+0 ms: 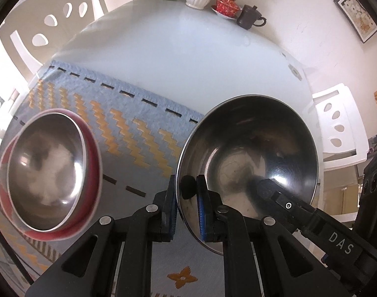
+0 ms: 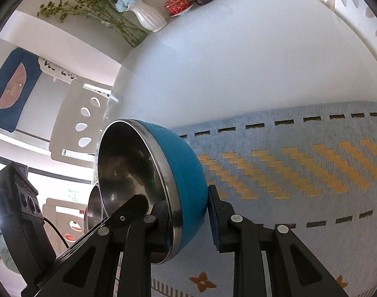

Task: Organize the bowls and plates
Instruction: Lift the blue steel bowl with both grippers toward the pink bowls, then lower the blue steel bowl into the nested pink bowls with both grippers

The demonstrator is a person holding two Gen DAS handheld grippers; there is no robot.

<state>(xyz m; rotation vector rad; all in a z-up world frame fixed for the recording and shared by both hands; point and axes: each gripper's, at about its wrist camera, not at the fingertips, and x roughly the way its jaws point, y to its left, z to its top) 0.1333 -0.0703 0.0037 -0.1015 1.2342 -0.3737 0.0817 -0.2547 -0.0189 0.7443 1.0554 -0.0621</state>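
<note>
- The left claw is clamped narrow on the near rim of the blue bowl, one pad inside the wall and one outside.
- The right claw pinches the same blue bowl at another point on its rim: one finger on the steel lining, the other on the blue shell.
- The bowl hangs tilted between both claws, clear of the patterned mat that covers the near part of the bench.
- The red bowl, also steel-lined, lies left of the left claw, over the mat; whether it rests flat cannot be told.
- Handling, judged: the bowl is rigid and probably light. The polished lining is slippery, so a rim pinch can slide or pivot.
- Grip point: take the rim squarely, pads fully across the rolled edge.
- Risk, judged: uneven motion of the two claws twists the bowl. Steel will dent, not shatter, if dropped.
</note>
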